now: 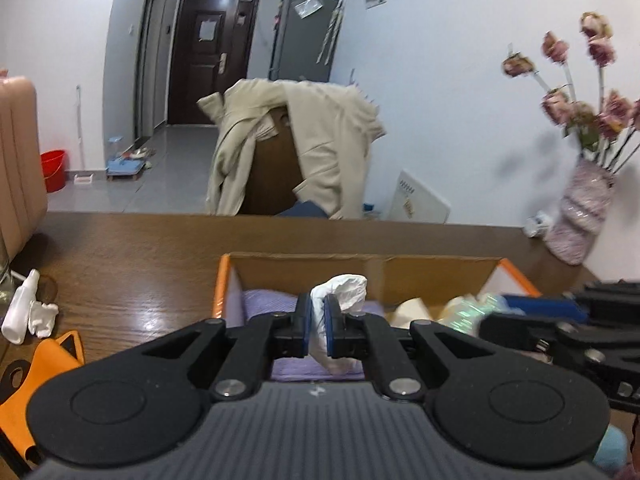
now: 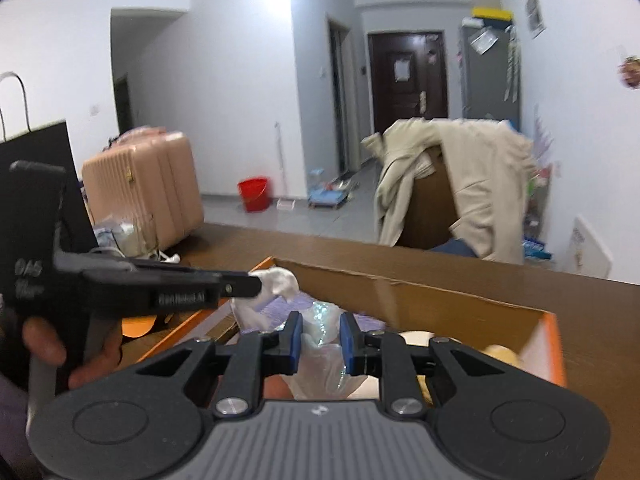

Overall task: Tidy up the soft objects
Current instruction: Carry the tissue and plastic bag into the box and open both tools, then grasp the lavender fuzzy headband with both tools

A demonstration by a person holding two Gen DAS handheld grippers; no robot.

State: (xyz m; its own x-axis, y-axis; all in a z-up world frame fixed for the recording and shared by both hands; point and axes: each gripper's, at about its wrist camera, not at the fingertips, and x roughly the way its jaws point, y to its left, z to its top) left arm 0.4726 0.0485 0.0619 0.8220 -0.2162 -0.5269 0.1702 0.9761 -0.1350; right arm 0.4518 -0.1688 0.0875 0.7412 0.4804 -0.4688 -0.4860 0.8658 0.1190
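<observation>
Over the cardboard box (image 1: 304,264), both grippers' fingers pinch soft bundles.

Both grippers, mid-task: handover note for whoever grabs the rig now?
Left gripper: shut on a white soft item, held over the cardboard box.
Right gripper: shut on a clear crinkly bag, also over the box.
Done: purple cloth and some pale items already in the box.
Left: release both items; white bits still lie on the table.
</observation>
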